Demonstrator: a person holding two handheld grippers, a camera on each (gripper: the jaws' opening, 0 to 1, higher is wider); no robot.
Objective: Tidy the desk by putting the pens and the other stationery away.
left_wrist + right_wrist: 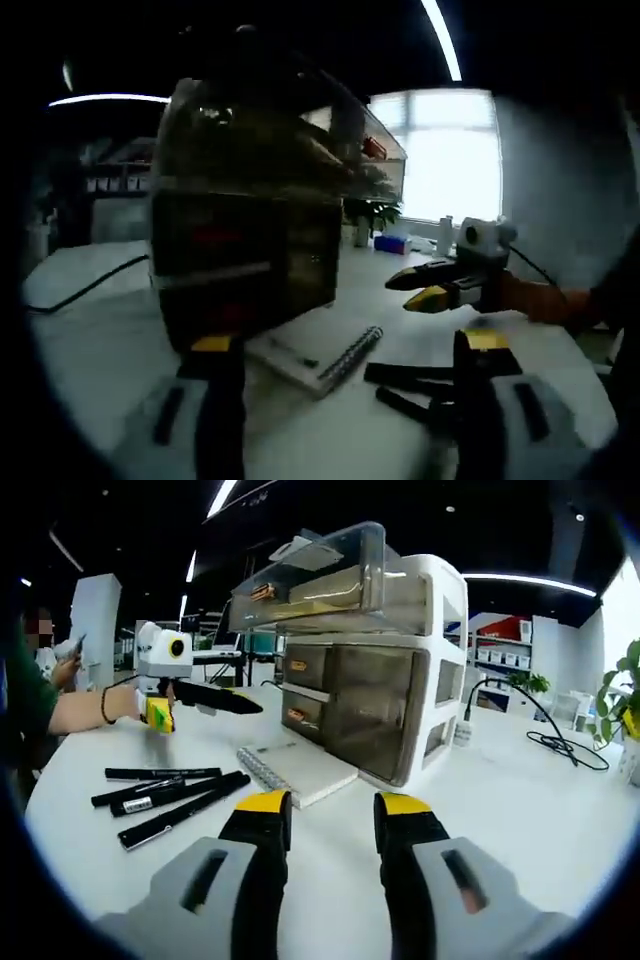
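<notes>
Both grippers, left (205, 702) and right (330, 820), hang spread and empty over the table (520, 810), near black pens (165, 792), notebook (298, 767) and drawer unit (370, 650).

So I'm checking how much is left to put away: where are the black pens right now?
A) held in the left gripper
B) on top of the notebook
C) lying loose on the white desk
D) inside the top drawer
C: the black pens lie loose on the white desk, beside the notebook, not in the drawer unit.
</notes>
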